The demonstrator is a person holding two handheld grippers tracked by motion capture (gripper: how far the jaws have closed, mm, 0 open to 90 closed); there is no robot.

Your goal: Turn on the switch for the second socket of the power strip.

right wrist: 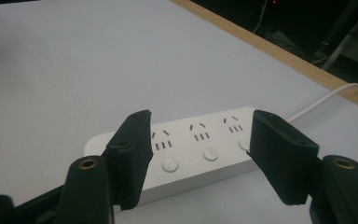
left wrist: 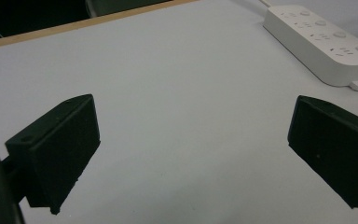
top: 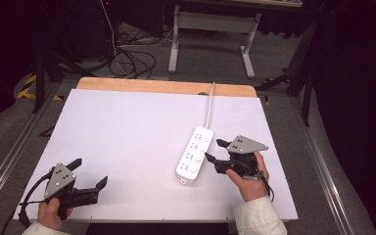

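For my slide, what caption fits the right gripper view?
Open right gripper facing a white power strip on the table.

One white power strip (top: 195, 154) lies on one white table (top: 127, 147); it carries four sockets and four round buttons, with one white cord (top: 209, 105) trailing off. Two grippers are held, the left gripper (top: 89, 172) and the right gripper (top: 216, 151), by two hands.

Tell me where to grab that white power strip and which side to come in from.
Grip the power strip across its narrow width, mid-body, jaws on the two long side walls. It lies flat, long and slim, so the short span likely fits open jaws. Come from the right, where the right gripper already faces it; avoid the cord end.
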